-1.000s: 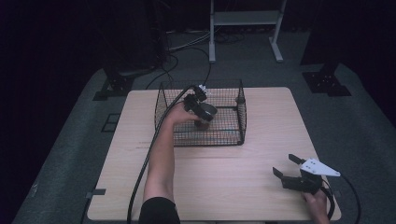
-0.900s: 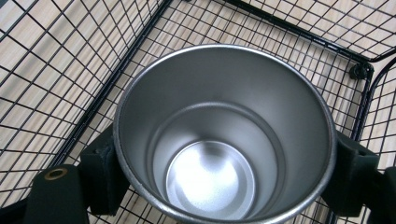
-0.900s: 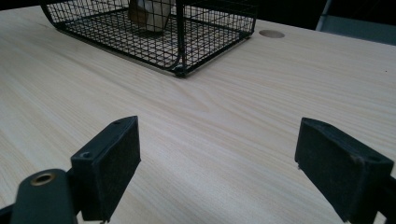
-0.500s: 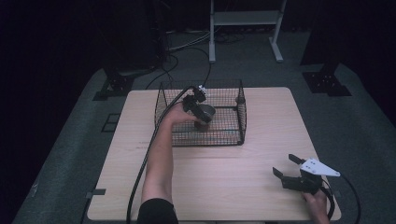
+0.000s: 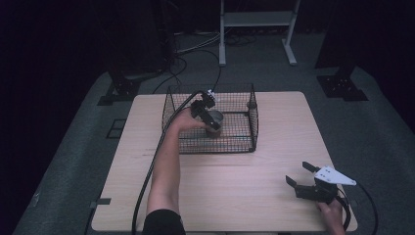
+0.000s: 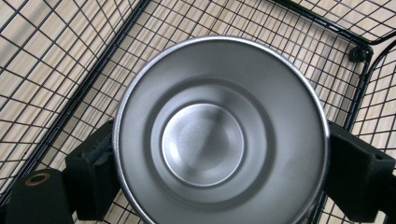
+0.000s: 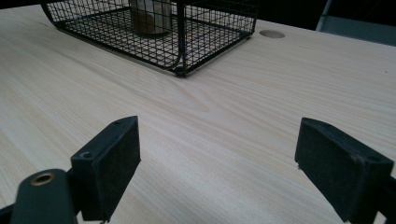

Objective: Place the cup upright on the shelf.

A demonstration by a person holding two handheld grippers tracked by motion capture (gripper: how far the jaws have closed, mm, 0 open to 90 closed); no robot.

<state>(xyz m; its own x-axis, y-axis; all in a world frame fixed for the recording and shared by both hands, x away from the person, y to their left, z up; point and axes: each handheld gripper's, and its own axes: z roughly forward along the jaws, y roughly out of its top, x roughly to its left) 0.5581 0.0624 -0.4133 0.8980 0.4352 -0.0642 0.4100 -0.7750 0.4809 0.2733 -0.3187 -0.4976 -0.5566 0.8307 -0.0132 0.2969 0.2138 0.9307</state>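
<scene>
Table: a light wooden table (image 5: 235, 196) on a grey floor, dark surroundings.
Basket: a black wire basket (image 5: 252, 122) sits on the far middle of the table; its grid floor shows the wood beneath.
Cup: a metal cup (image 6: 219, 135) is inside the basket, towards its left-centre, seen from above with its open mouth and round bottom facing the left gripper view.
Left gripper: the left gripper (image 5: 208, 115) reaches into the basket, its black jaws pressed against opposite sides of the cup, grasping it. Whether the cup rests on the basket floor cannot be told.
Right gripper: the right gripper (image 7: 233, 168) sits low over the table's near right corner, well apart from the basket, its jaws spread wide with bare wood between them.
Cable: a black cable (image 5: 151, 166) trails from the left gripper along the forearm.
</scene>
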